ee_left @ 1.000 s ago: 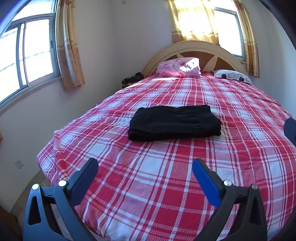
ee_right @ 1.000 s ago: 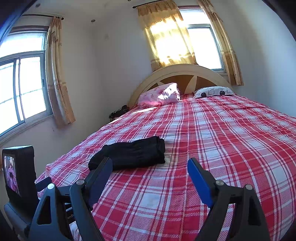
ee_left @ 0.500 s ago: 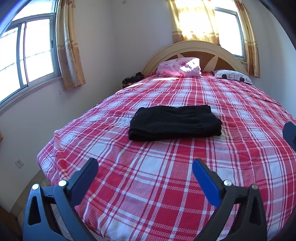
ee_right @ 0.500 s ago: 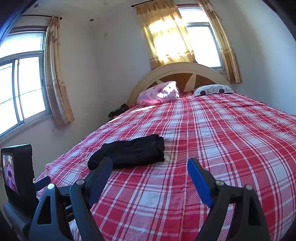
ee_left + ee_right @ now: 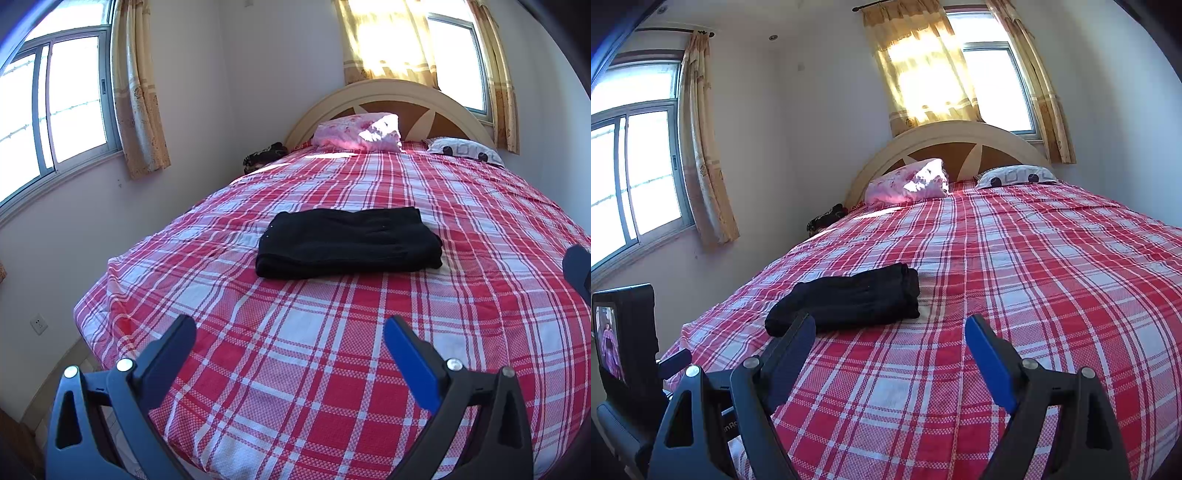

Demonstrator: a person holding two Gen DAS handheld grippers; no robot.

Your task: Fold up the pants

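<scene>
The black pants [image 5: 349, 242] lie folded into a compact rectangle on the red plaid bedspread [image 5: 332, 369], at 12 o'clock from the left gripper [image 5: 290, 341] and at 11 o'clock from the right gripper [image 5: 890, 332]. Both grippers hover above the near end of the bed with jaws spread wide, released and grasping nothing. A pink pillow [image 5: 358, 131] rests against the headboard [image 5: 391, 90] at 12 o'clock.

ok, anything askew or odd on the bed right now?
Nothing stands out. The black pants lie folded in a compact stack on the plaid bedspread; both pillows sit at the headboard. Both grippers hang open, holding nothing.
</scene>
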